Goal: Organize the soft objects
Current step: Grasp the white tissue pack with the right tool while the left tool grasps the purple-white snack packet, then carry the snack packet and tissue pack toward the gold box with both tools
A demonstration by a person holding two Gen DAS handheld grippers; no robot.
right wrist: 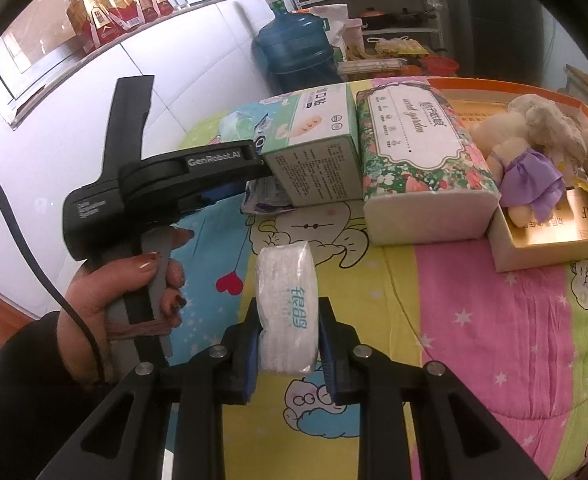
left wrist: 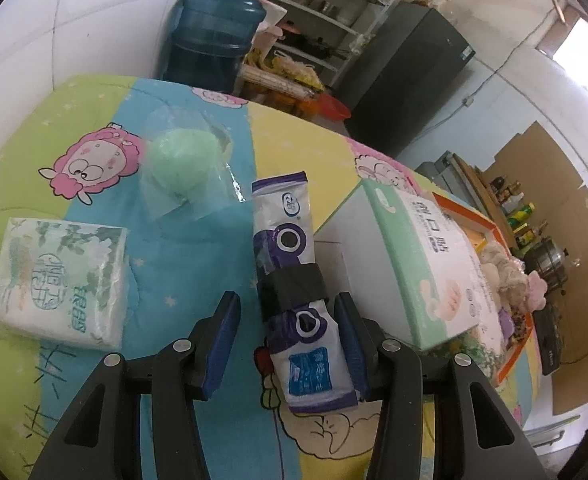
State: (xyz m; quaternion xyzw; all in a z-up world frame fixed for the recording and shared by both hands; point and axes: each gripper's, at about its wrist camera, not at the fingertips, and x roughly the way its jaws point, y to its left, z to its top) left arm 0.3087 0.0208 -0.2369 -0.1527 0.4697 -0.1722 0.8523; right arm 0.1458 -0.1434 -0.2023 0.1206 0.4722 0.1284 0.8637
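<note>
My left gripper (left wrist: 288, 344) is open around a long white-and-purple pouch (left wrist: 294, 280) bound with black tape; the pouch lies between the fingers, touching the right one. A white tissue pack (left wrist: 60, 282) and a green ball in a clear bag (left wrist: 182, 160) lie to the left. My right gripper (right wrist: 288, 346) is shut on a small white tissue pack (right wrist: 288, 304), held on edge above the quilt. The left gripper body (right wrist: 166, 184) shows in the right wrist view.
A green-and-white box (left wrist: 418, 256) (right wrist: 314, 148) stands right of the pouch, next to a floral tissue pack (right wrist: 418, 160). An orange-rimmed tray (right wrist: 542, 240) holds plush toys (right wrist: 530, 148). A blue water jug (left wrist: 210, 32) stands behind the quilt-covered table (left wrist: 198, 248).
</note>
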